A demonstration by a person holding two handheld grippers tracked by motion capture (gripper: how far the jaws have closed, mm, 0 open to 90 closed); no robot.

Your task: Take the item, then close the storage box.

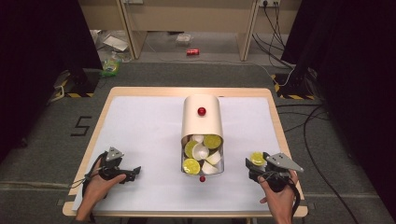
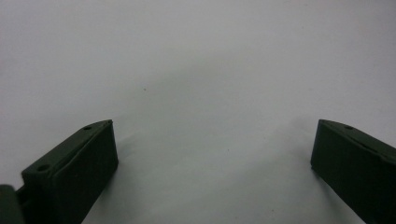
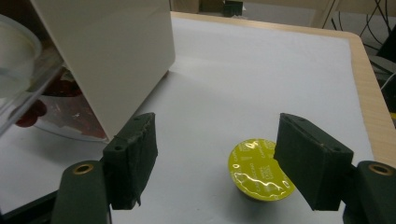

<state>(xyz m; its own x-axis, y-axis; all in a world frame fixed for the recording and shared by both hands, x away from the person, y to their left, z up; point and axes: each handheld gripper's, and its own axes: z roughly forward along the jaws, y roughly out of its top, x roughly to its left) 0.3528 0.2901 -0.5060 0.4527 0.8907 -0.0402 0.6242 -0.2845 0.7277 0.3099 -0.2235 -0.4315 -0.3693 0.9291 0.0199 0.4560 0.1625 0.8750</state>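
The right gripper (image 3: 215, 163) gapes wide — its far jaw hides the yellow capsule's (image 3: 257, 170) edge. The left gripper (image 2: 212, 154) is wide too, over bare white surface (image 2: 196, 70).

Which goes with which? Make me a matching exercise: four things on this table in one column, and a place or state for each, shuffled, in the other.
Things:
1. left hand-held gripper
2. right hand-held gripper
3. yellow-lidded capsule
4. red knob

Places or states:
A. on top of the cream cover of the box
B. open over bare white table surface, nothing between its jaws
C. standing on the table beside the box, close to one jaw
D. open with a capsule between its jaws, not gripped

Pairs: 1-B, 2-D, 3-C, 4-A
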